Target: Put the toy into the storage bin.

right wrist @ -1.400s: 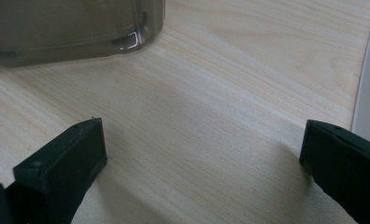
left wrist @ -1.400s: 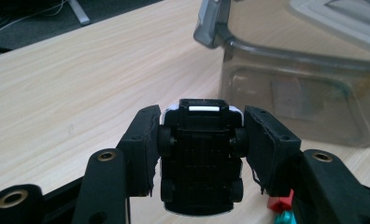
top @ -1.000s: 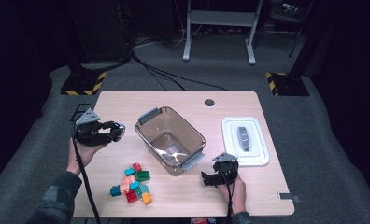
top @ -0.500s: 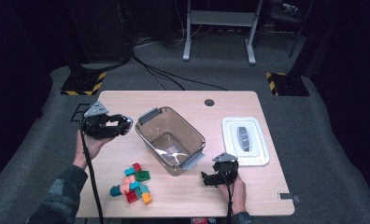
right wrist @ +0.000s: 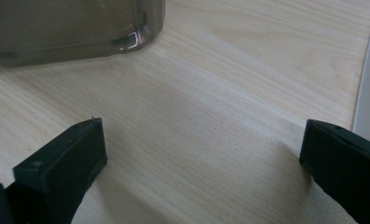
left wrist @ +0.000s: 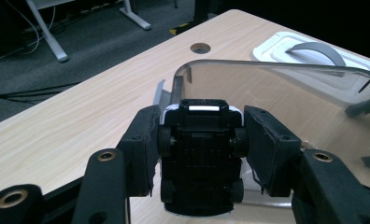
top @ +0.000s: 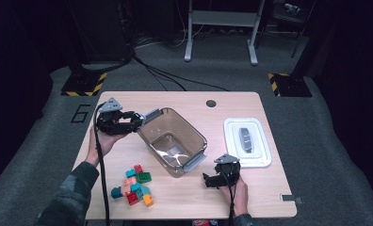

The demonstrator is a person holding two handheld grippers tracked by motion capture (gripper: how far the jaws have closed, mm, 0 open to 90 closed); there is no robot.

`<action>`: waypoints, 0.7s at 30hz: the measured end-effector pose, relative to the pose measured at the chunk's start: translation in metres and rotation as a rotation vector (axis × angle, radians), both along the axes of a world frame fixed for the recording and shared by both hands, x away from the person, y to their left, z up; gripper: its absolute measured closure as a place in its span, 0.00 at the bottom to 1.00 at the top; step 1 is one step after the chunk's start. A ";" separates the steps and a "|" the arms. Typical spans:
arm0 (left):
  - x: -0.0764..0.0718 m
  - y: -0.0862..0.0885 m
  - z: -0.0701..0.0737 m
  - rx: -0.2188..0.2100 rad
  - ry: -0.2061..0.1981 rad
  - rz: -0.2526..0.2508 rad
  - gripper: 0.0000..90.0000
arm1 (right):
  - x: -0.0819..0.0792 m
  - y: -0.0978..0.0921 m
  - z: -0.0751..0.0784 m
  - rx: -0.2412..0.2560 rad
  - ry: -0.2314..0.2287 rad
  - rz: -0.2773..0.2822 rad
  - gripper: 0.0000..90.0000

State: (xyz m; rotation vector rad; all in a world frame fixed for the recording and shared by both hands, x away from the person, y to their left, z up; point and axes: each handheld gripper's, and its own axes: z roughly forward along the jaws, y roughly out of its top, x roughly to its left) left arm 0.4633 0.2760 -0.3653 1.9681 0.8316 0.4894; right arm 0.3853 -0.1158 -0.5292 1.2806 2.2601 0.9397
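On the wooden surface (top: 269, 188) sat a clear plastic bin (top: 173, 141). At its 10 o'clock rim the left gripper (left wrist: 199, 154) clamped a black toy car (left wrist: 200, 154) (underside up). The right gripper (right wrist: 202, 154), fingers apart, rested at the bin's 4 o'clock.

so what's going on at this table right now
A person holds a two-jaw gripper in each hand. The left gripper is shut on a small black toy car with a white body, seen underside up, held at the near rim of the clear smoky plastic bin. The right gripper rests open on the light wooden table, beside the white lid with a grey handle. A pile of coloured toy bricks lies untouched.
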 end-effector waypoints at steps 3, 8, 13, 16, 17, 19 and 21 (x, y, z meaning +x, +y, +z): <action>0.002 -0.009 -0.002 0.001 0.012 -0.015 0.53 | 0.000 0.000 0.000 -0.003 -0.002 0.001 0.00; 0.005 -0.022 -0.008 0.008 0.015 -0.037 0.53 | 0.000 0.000 0.000 -0.002 0.000 0.001 0.00; 0.006 -0.031 -0.014 0.019 0.029 -0.051 0.53 | 0.000 0.000 0.000 -0.003 -0.002 0.006 0.00; 0.006 -0.033 -0.017 0.023 0.034 -0.056 0.53 | 0.000 0.000 0.000 -0.001 0.001 0.003 0.00; 0.006 -0.034 -0.018 0.026 0.034 -0.056 0.53 | 0.000 0.000 0.000 -0.001 0.001 0.003 0.00; 0.006 -0.035 -0.020 0.035 0.045 -0.063 0.53 | 0.000 0.000 0.000 -0.002 0.001 0.003 0.00; 0.006 -0.035 -0.021 0.038 0.048 -0.064 0.53 | -0.001 0.000 0.000 -0.002 0.002 0.007 0.00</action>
